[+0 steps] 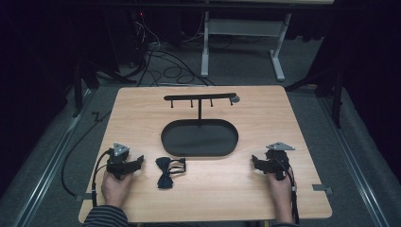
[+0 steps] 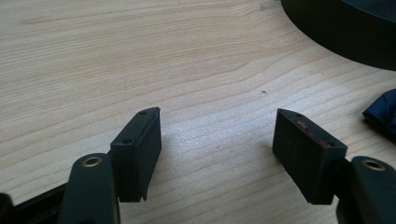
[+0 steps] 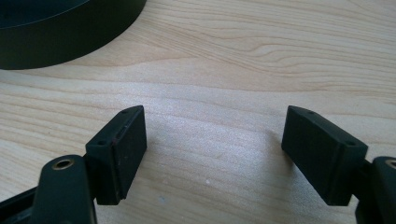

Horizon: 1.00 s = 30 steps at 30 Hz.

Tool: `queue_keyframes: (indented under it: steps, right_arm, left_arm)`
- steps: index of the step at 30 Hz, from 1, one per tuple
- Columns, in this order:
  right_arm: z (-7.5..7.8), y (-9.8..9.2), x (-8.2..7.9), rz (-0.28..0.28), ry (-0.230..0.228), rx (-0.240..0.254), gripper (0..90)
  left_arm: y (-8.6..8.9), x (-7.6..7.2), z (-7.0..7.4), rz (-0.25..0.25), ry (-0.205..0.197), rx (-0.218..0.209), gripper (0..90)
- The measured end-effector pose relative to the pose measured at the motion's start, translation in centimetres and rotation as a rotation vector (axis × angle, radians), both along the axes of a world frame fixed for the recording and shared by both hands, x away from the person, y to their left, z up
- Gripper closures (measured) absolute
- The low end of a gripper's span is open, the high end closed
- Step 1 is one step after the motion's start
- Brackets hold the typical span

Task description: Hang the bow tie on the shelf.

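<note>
Bow tie [image 1: 166, 171] lies flat on table [image 1: 222, 189], just in front of the oval black tray [image 1: 198, 138], toward its left end, on the person's side. Landmark = tray throughout.

L gripper [image 1: 137, 162] rests on table left of tray's near-left curve; bow tie sits just beside its jaw tips, to the tray side, apart, not touching. In left gripper view a dark fabric corner of the tie [image 2: 380, 112] shows at the right edge, past the right jaw, i.e. off to the side of the jaw line, not between jaws. Jaws wide, nothing between.

R gripper [image 1: 256, 163] rests off tray's near-right end, well apart from the tie. Jaws wide, empty, bare wood between.

Tie's long axis: looks roughly front-to-back (toward tray), strap loop trailing right; blur, so approx.

Judgement: L hand much nearer, so pick likely falls to L. It would need to swing toward tray's midline to bracket the tie. Hook stand [image 1: 200, 98] rises at tray's far edge.
</note>
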State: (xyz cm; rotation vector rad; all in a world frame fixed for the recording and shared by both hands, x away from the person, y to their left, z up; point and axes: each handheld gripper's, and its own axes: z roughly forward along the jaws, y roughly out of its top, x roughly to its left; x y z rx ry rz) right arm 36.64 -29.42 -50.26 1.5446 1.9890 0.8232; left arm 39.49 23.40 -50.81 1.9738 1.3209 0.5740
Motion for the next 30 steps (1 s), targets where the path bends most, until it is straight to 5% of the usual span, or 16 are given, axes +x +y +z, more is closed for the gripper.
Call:
queue_keyframes:
  steps: [30]
  right_arm:
    - [-0.01, 0.18, -0.01, -0.003, -0.001, -0.001, 23.0]
  left_arm:
    - [-0.26, -0.13, -0.01, 0.015, 0.002, -0.004, 29.8]
